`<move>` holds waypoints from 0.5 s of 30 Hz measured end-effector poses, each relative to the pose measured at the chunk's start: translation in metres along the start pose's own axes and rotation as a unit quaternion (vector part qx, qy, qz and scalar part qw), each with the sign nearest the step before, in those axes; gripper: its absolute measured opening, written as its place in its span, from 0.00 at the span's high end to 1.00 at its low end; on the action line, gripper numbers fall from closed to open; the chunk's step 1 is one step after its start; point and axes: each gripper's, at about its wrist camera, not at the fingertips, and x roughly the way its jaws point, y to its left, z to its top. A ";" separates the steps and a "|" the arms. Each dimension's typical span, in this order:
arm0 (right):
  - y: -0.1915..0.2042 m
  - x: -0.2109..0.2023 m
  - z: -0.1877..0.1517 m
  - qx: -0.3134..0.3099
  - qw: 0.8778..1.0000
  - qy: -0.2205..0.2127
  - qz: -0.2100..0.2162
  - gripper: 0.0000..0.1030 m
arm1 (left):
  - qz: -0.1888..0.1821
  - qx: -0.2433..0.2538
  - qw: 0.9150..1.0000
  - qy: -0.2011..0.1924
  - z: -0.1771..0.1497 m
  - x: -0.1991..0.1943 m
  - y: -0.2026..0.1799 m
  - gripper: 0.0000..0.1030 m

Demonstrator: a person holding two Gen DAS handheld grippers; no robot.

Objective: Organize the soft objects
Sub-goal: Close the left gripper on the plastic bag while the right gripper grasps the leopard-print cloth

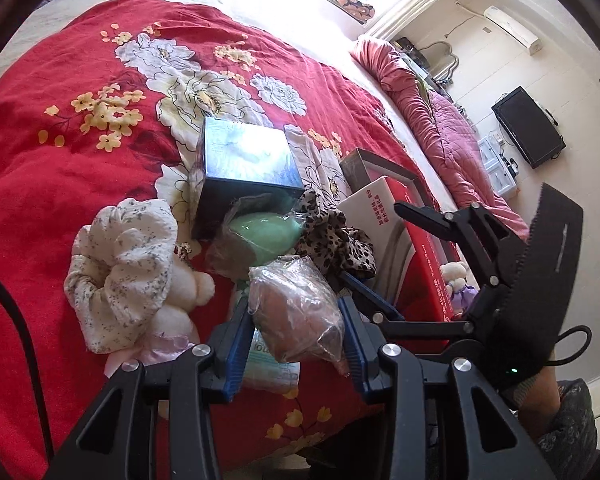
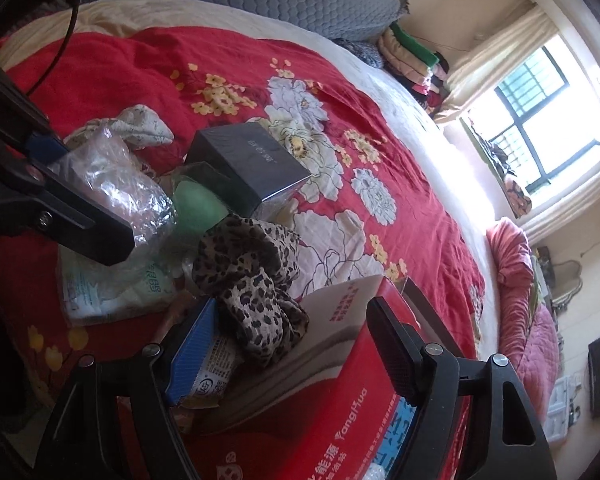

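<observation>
- Currently left gripper (image 1: 296,332) clamps a plastic-wrapped brown bundle (image 1: 296,312), lower centre of left view.
- Right gripper (image 2: 296,356) jaws spread, nothing held, over red box (image 2: 340,408).
- Leopard cloth (image 2: 252,280) mid-frame on bedspread (image 2: 120,72).

A: Where does the left wrist view look from?

B: From just behind the left gripper (image 1: 296,344), low over the red floral bedspread (image 1: 60,160), facing across the bed toward a wall with a dark screen (image 1: 528,128).

A: And the right wrist view?

B: It sits close behind the right gripper (image 2: 296,356), facing across the bed toward the window (image 2: 548,120).

A: What do the 2 views share?

B: The dark box (image 1: 248,168) (image 2: 248,160), the leopard-print cloth (image 1: 336,240) (image 2: 252,276), the green object (image 1: 264,236) (image 2: 200,204) and the bedspread (image 2: 420,200). Each view also catches the other gripper (image 1: 460,264) (image 2: 80,208).
</observation>
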 end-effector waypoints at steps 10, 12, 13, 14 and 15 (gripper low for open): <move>0.000 0.021 0.014 0.055 0.997 0.017 0.041 0.86 | 0.015 0.018 1.000 -0.013 -0.001 -0.007 0.001 0.59; -0.010 0.016 0.011 0.100 0.993 0.003 0.056 0.88 | 0.017 0.020 1.000 -0.014 -0.001 -0.007 0.001 0.59; -0.016 0.012 0.009 0.127 0.990 -0.009 0.065 0.89 | 0.017 0.021 1.000 -0.015 -0.001 -0.008 0.001 0.59; -0.022 0.009 0.005 0.155 0.985 -0.019 0.075 0.90 | 0.016 0.021 1.000 -0.015 -0.001 -0.008 0.000 0.59; -0.029 0.005 0.002 0.184 0.979 -0.029 0.084 0.91 | 0.016 0.021 1.000 -0.016 -0.002 -0.008 0.000 0.59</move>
